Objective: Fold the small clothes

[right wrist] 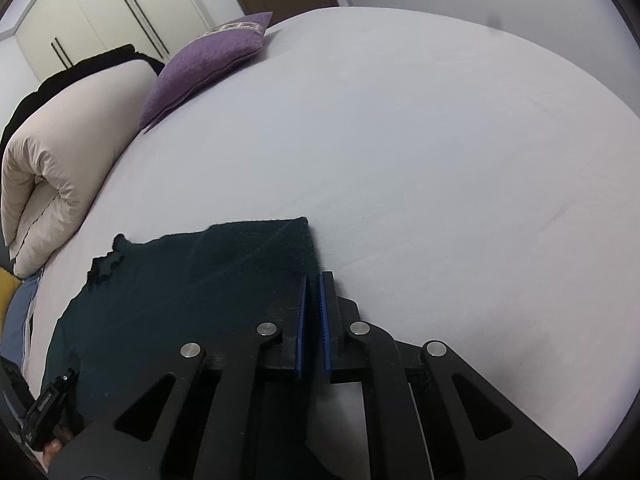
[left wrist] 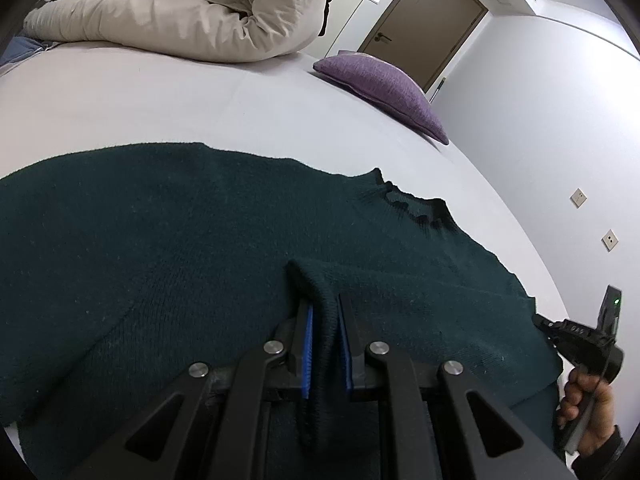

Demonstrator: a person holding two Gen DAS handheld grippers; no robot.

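A dark green knit sweater [left wrist: 200, 240] lies spread on the bed, its neckline [left wrist: 412, 208] toward the right. My left gripper [left wrist: 324, 308] is shut on a raised fold of the sweater, the cloth pinched between its blue pads. In the right wrist view the sweater [right wrist: 200, 280] fills the lower left, with a folded corner [right wrist: 296, 232] ending just at my right gripper [right wrist: 314, 280]. That gripper is shut, pads nearly touching, and I see no cloth between them. A hand [left wrist: 580, 396] holds it at the sweater's right edge.
The pale sheet [right wrist: 440, 160] stretches wide to the right of the sweater. A purple pillow [left wrist: 384, 88] lies near the far bed edge and a rolled beige duvet [left wrist: 180, 12] sits at the back. A brown door [left wrist: 428, 20] and wardrobe [right wrist: 100, 12] stand beyond.
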